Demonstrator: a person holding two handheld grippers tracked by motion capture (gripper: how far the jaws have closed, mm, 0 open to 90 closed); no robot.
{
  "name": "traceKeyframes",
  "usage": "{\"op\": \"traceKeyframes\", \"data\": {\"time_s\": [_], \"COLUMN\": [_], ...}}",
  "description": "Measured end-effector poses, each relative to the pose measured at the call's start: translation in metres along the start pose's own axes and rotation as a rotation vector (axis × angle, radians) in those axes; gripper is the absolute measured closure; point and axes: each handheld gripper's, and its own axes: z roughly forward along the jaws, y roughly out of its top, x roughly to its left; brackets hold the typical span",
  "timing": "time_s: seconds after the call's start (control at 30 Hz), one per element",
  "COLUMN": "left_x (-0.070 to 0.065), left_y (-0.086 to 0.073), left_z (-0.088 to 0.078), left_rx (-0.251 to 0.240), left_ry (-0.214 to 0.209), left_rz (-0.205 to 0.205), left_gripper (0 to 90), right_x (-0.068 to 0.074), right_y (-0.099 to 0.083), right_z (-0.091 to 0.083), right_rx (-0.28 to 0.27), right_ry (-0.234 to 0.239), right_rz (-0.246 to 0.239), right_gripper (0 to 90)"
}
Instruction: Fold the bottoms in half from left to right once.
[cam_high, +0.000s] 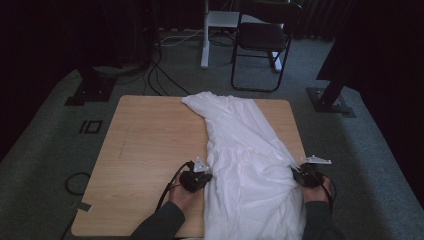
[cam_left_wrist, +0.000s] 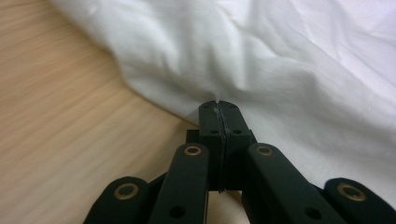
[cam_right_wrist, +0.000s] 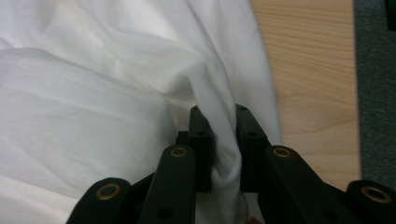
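A white garment (cam_high: 240, 145) lies lengthwise on the right half of the wooden table (cam_high: 145, 140), and its near end hangs over the front edge. My left gripper (cam_high: 202, 176) is at the garment's left edge near the front. In the left gripper view its jaws (cam_left_wrist: 218, 105) are pressed together on the hem of the garment (cam_left_wrist: 280, 56), and creases run into the tips. My right gripper (cam_high: 300, 172) is at the garment's right edge. There it (cam_right_wrist: 222, 116) is shut on a bunched fold of the garment (cam_right_wrist: 93, 107) that fills the gap between the jaws.
The table's left half is bare wood. On the grey carpet beyond the table stand a black folding chair (cam_high: 262, 37) and a white desk leg (cam_high: 205, 35). Cables (cam_high: 160, 70) trail on the floor, and black stand bases (cam_high: 92, 87) sit at both far corners.
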Motion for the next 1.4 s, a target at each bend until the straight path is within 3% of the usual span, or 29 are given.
{"op": "traceKeyframes", "data": {"time_s": [0.07, 0.1, 0.17, 0.3, 0.43, 0.53, 0.67, 0.77, 0.9, 0.97, 1.0, 1.07, 1.13, 1.23, 1.27, 1.3, 1.33, 1.37, 1.4], "left_x": [0.009, 0.02, 0.026, 0.057, 0.09, 0.109, 0.121, 0.123, 0.116, 0.112, 0.11, 0.107, 0.104, 0.101, 0.101, 0.1, 0.1, 0.1, 0.1], "left_y": [-0.002, -0.005, -0.006, -0.013, -0.019, -0.021, -0.022, -0.025, -0.028, -0.029, -0.03, -0.031, -0.032, -0.034, -0.035, -0.035, -0.036, -0.036, -0.036], "left_z": [-0.005, -0.012, -0.016, -0.038, -0.063, -0.078, -0.089, -0.093, -0.095, -0.095, -0.094, -0.093, -0.091, -0.089, -0.089, -0.089, -0.09, -0.09, -0.09], "left_rx": [-0.002, -0.009, -0.011, -0.041, -0.046, -0.058, -0.064, -0.083, -0.101, -0.099, -0.1, -0.1, -0.089, -0.083, -0.082, -0.084, -0.092, -0.092, -0.093], "left_ry": [0.037, 0.078, 0.1, 0.192, 0.322, 0.382, 0.446, 0.436, 0.395, 0.382, 0.371, 0.363, 0.348, 0.344, 0.342, 0.337, 0.328, 0.328, 0.327], "left_rz": [-0.008, -0.026, -0.039, -0.113, -0.167, -0.215, -0.239, -0.251, -0.211, -0.199, -0.198, -0.191, -0.188, -0.176, -0.176, -0.177, -0.185, -0.185, -0.186], "left_gripper": [90.0, 90.0, 90.0, 90.0, 90.0, 90.0, 90.0, 90.0, 89.9, 89.6, 89.3, 88.6, 85.5, 71.1, 71.1, 67.5, 63.4, 62.5, 61.3], "right_x": [0.004, 0.009, 0.012, 0.025, 0.043, 0.059, 0.08, 0.09, 0.087, 0.083, 0.08, 0.075, 0.069, 0.063, 0.062, 0.062, 0.066, 0.066, 0.075], "right_y": [0.0, 0.0, 0.0, 0.004, 0.012, 0.021, 0.035, 0.045, 0.052, 0.053, 0.053, 0.054, 0.055, 0.055, 0.055, 0.055, 0.056, 0.056, 0.061], "right_z": [0.0, 0.0, 0.0, 0.004, 0.013, 0.022, 0.035, 0.044, 0.041, 0.033, 0.029, 0.019, 0.013, 0.015, 0.018, 0.017, 0.01, 0.01, 0.004], "right_rx": [0.003, 0.004, 0.005, 0.012, 0.014, 0.016, 0.023, 0.029, 0.012, -0.012, -0.021, -0.051, -0.072, -0.052, -0.027, -0.031, -0.078, -0.078, -0.116], "right_ry": [0.019, 0.034, 0.048, 0.092, 0.138, 0.166, 0.199, 0.207, 0.218, 0.225, 0.225, 0.196, 0.155, 0.132, 0.098, 0.096, 0.121, 0.121, 0.154], "right_rz": [0.001, -0.004, -0.005, -0.02, -0.043, -0.068, -0.118, -0.132, -0.106, -0.092, -0.088, -0.113, -0.121, -0.107, -0.109, -0.102, -0.09, -0.09, -0.111], "right_gripper": [79.0, 78.6, 78.5, 78.5, 78.4, 77.8, 77.6, 73.0, 68.6, 70.0, 76.2, 85.4, 86.7, 84.6, 76.8, 70.6, 61.3, 61.3, 58.0]}}
